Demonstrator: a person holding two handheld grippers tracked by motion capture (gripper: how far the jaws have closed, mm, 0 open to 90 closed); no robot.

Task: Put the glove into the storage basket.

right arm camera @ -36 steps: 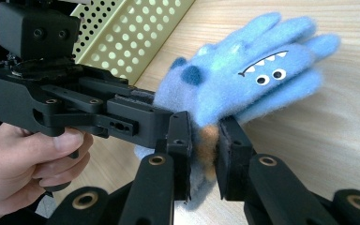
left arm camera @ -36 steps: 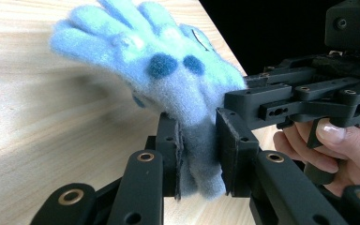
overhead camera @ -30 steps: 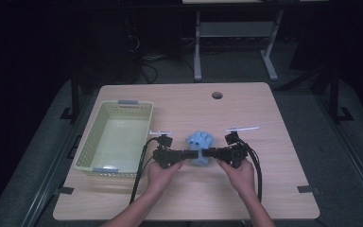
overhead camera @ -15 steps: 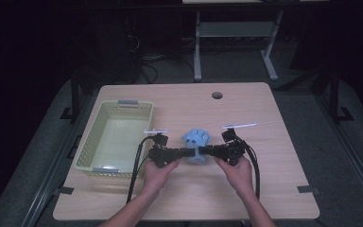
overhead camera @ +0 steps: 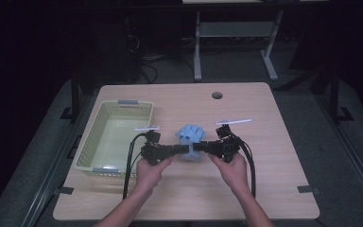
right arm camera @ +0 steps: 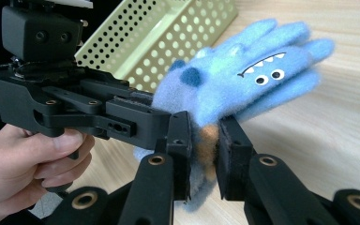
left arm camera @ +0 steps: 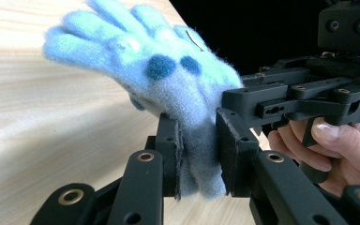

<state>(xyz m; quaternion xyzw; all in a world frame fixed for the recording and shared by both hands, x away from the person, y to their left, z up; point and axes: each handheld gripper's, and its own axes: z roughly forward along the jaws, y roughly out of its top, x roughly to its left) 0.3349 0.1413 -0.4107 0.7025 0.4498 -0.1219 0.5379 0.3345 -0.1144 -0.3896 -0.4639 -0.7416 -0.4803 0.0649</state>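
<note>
A fluffy blue glove (overhead camera: 190, 137) with a monster face (right arm camera: 243, 75) hangs just above the middle of the wooden table. Both grippers pinch its cuff from opposite sides. My left gripper (overhead camera: 185, 149) comes in from the left, shut on the cuff (left arm camera: 199, 154). From the right, my right gripper (overhead camera: 197, 147) is shut on the same cuff (right arm camera: 202, 150). The glove's fingers point away from the person, tilted upward. In the left gripper view the right gripper (left arm camera: 281, 101) and its hand show close behind the glove; in the right gripper view the left gripper (right arm camera: 98, 112) shows beside it.
A pale green perforated basket (overhead camera: 97, 137) stands at the table's left, close to the left hand. A round cable hole (overhead camera: 217, 95) lies at the far side. The table's front edge (overhead camera: 184, 218) runs below the forearms. Cables trail from both grippers.
The two grippers and the glove have kept nearly the same place; the glove looks slightly raised and the hands shifted a little.
</note>
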